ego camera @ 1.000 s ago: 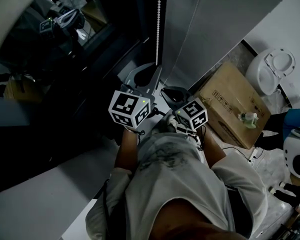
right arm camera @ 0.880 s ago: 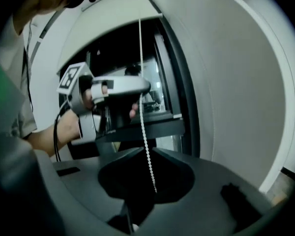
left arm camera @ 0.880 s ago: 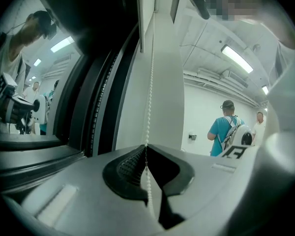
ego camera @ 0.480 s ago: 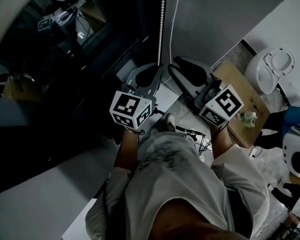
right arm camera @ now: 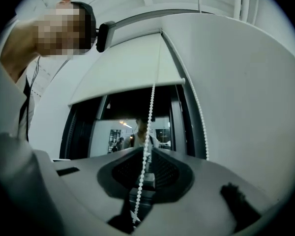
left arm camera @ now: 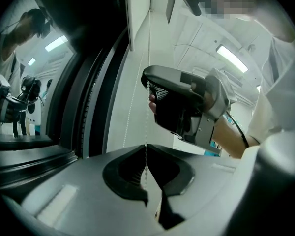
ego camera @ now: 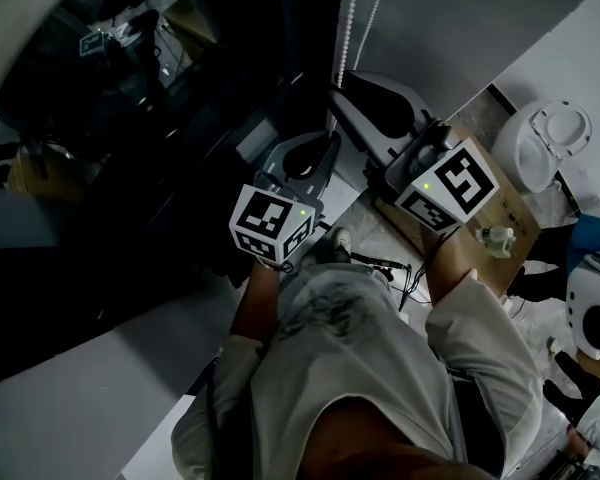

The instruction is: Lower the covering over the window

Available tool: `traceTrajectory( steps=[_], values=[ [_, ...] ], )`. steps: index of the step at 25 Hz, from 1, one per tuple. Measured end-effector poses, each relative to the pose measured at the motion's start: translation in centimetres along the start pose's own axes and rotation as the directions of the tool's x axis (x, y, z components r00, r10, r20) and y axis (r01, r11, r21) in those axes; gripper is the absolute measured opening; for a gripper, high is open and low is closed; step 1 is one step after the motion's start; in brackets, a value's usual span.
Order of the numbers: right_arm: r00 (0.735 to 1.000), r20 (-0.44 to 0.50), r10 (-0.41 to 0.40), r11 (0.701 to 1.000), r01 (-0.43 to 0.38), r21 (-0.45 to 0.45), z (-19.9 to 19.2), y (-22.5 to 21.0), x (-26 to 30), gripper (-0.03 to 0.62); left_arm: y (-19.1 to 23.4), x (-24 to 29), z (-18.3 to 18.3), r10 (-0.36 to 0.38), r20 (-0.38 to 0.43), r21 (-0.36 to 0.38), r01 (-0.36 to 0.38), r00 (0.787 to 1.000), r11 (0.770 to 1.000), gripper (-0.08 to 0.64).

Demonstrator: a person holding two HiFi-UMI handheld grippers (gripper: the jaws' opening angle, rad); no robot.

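Roller blind (right arm camera: 128,68) covers only the top of the dark window (ego camera: 130,118). The left gripper (left arm camera: 146,150) is clenched on the bead chain (left arm camera: 146,122), while the right gripper (right arm camera: 146,150), higher up, has its jaws narrowly apart round the same chain. Farther right, below the pale wall (ego camera: 450,18), a cardboard box (ego camera: 508,206) lies beside a white toilet (ego camera: 550,138).

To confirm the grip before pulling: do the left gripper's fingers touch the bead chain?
Touching. The left gripper view shows the left gripper with fingers shut on the bead chain, no gap.

Matt cloth blind (right arm camera: 128,68), glossy bead cord (right arm camera: 150,113)
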State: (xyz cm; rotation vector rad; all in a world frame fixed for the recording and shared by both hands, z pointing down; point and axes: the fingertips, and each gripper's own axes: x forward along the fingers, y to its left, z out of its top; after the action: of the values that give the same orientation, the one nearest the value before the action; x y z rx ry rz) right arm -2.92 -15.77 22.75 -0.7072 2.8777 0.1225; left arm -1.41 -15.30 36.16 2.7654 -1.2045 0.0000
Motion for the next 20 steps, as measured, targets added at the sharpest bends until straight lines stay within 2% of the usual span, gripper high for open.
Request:
traceTrajectory(
  steps=[2, 3, 11, 20],
  values=[
    [1.000, -0.001, 0.010, 1.000, -0.010, -0.005, -0.1, 0.1, 0.2, 0.026, 0.0, 0.0, 0.0, -0.002, 0.002, -0.001, 0.002, 1.000, 1.000, 0.017],
    [1.000, -0.001, 0.016, 1.000, -0.016, -0.005, -0.1, 0.2, 0.3, 0.020, 0.0, 0.0, 0.0, -0.001, 0.003, -0.001, 0.001, 1.000, 1.000, 0.018],
    [0.998, -0.066, 0.021, 1.000, -0.021, 0.008, -2.6, 0.4, 0.2, 0.018, 0.2, -0.2, -2.4, 0.010, -0.047, -0.017, -0.011, 0.999, 1.000, 0.017],
    [0.984, -0.178, 0.024, 0.998, -0.013, 0.064, -8.4, 1.0, -0.6, 0.018, 0.2, -0.4, -8.4, 0.012, -0.161, -0.066, -0.023, 0.987, 0.998, 0.017]
  ],
)
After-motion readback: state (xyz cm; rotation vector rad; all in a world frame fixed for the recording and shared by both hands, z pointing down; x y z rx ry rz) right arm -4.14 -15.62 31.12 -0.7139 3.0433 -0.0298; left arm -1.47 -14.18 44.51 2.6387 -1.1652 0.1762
